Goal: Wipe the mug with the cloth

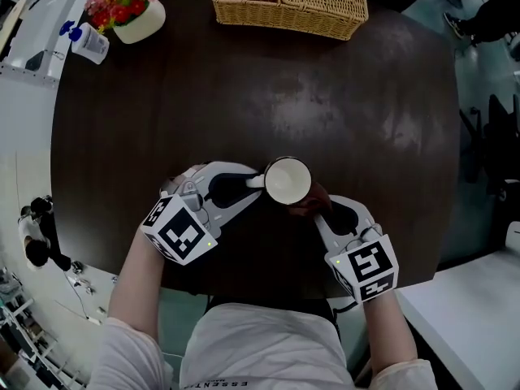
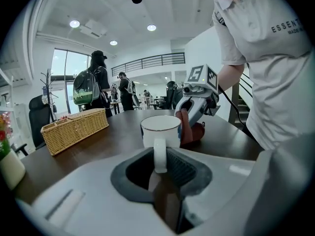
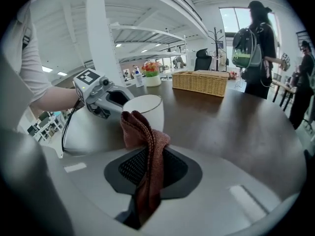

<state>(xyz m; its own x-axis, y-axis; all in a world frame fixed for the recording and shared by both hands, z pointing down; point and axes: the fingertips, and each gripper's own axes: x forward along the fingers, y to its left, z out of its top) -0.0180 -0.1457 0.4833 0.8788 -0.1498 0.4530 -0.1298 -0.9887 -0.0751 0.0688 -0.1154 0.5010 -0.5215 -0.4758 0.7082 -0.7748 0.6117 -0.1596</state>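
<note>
Gripping the mug (image 1: 288, 179) by its handle (image 2: 160, 154) alone, the left gripper (image 1: 253, 182) steadies it over the worktop's (image 1: 244, 80) near side while the right gripper (image 1: 321, 214), clenched on the cloth (image 1: 314, 203), presses its right wall, so a hard rub could twist the handle loose.

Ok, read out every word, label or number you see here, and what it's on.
"ESSENT", cut off at the frame edge: the person's white shirt.
"MADE", smaller line beneath it, the rest cut off: same shirt.
White plastic bottle with blue cap: label too small to read.
Black-and-white marker cube on left gripper, its twin on right gripper: patterns only, no words.
</note>
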